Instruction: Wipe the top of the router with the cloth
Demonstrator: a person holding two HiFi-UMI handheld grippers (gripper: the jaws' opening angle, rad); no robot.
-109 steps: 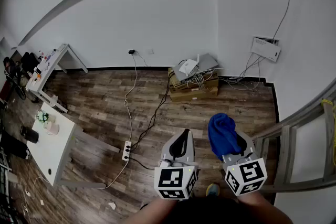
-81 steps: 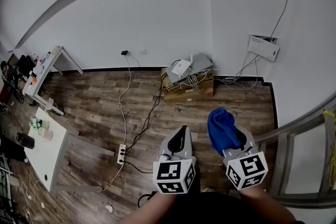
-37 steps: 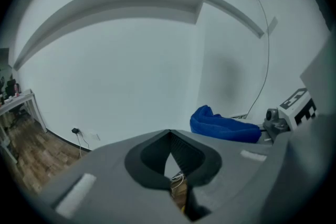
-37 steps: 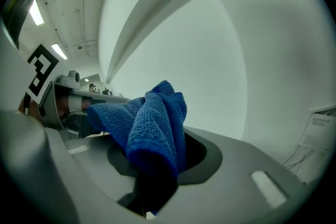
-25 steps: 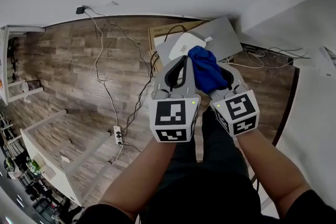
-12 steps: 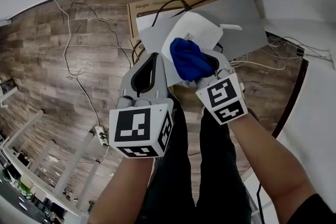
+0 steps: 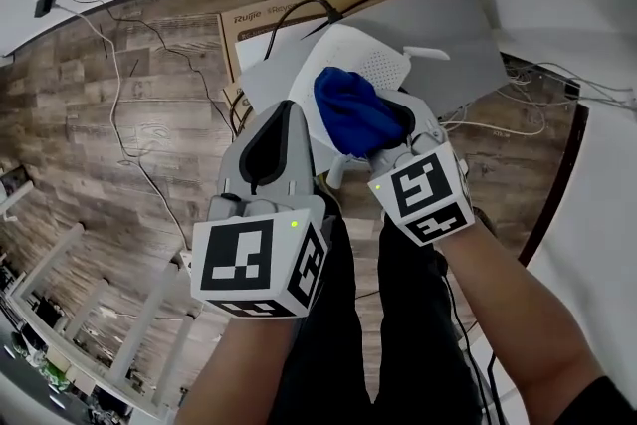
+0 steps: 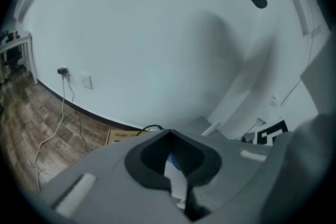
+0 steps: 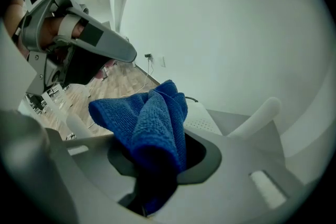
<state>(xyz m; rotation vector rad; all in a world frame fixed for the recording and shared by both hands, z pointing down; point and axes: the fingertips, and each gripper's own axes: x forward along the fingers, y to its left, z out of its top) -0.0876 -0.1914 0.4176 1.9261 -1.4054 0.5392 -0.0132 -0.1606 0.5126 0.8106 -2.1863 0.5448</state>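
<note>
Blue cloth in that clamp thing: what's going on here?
A person holds a two-jaw gripper in each hand. The right gripper is shut on a bunched blue cloth and holds it over the top of a white router. The router lies on a grey slab over a cardboard box. I cannot tell if the cloth touches the router. The left gripper is shut and empty, just beside it.

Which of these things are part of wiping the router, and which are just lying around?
For the job:
- blue cloth, clamped in the right gripper
- white router

Just lying about:
- cardboard box
- grey panel beneath the router
</note>
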